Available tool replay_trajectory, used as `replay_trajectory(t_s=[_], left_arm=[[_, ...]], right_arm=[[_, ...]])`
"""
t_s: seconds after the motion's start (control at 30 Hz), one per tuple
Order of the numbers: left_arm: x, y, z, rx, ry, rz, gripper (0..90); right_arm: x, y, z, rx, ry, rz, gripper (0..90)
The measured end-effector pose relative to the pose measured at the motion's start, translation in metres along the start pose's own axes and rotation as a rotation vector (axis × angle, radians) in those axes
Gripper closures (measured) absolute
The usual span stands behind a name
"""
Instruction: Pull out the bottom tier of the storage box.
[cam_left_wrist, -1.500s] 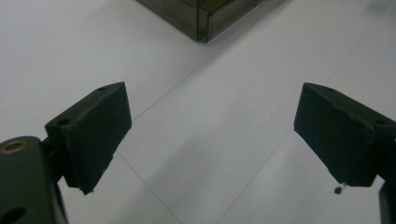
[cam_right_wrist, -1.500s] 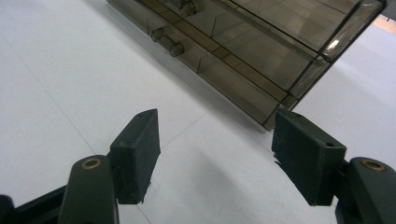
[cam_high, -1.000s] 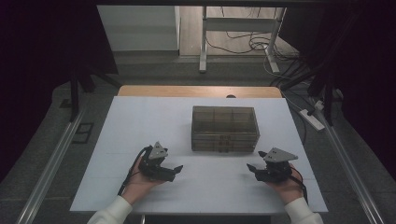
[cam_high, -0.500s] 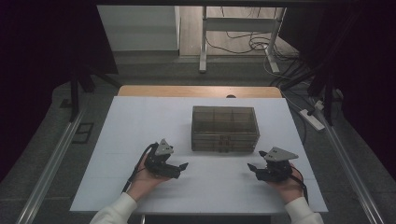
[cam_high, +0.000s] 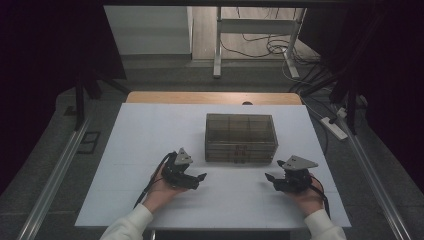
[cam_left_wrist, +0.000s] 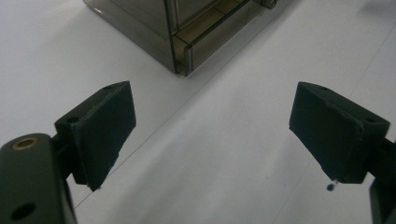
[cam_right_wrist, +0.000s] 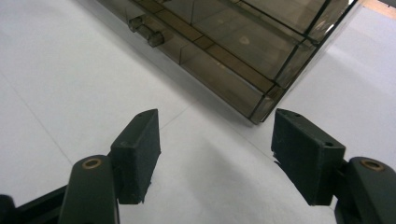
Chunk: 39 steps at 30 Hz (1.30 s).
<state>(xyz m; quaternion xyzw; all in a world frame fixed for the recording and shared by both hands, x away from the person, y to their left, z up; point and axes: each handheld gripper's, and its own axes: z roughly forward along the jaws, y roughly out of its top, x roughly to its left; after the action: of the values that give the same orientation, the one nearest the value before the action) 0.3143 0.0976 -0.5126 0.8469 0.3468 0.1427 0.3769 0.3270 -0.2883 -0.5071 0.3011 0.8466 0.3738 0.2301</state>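
Beside drawer box (cam_high: 240, 138), left tool (cam_high: 198, 178) nearer

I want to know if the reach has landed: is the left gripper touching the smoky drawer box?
Apart. In the left gripper view, bare white table lies between the open jaws of the left gripper and the drawer box.

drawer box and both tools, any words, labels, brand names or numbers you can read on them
None can be read.
Drawer box: smoky clear walls and small knobs, with no print or label in the high view or either gripper view.
Left tool and right tool: plain black pads and brass screw holes, no marking.
White table: faint lines, no writing.
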Motion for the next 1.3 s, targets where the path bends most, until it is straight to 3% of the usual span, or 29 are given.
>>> replay_trajectory(t_s=[0.43, 0.9, 1.3], left_arm=[[-0.003, 0.008, 0.014, 0.022, 0.008, -0.002, 16.8], [-0.003, 0.012, 0.024, 0.027, -0.01, -0.013, 17.9], [-0.004, 0.014, 0.03, 0.026, -0.019, -0.012, 18.5]], right_arm=[[-0.005, 0.0, 0.005, -0.002, -0.002, 0.018, 34.3], [-0.009, 0.002, 0.016, 0.015, -0.003, 0.024, 36.8], [-0.014, 0.003, 0.02, 0.009, 0.004, 0.057, 39.6]])
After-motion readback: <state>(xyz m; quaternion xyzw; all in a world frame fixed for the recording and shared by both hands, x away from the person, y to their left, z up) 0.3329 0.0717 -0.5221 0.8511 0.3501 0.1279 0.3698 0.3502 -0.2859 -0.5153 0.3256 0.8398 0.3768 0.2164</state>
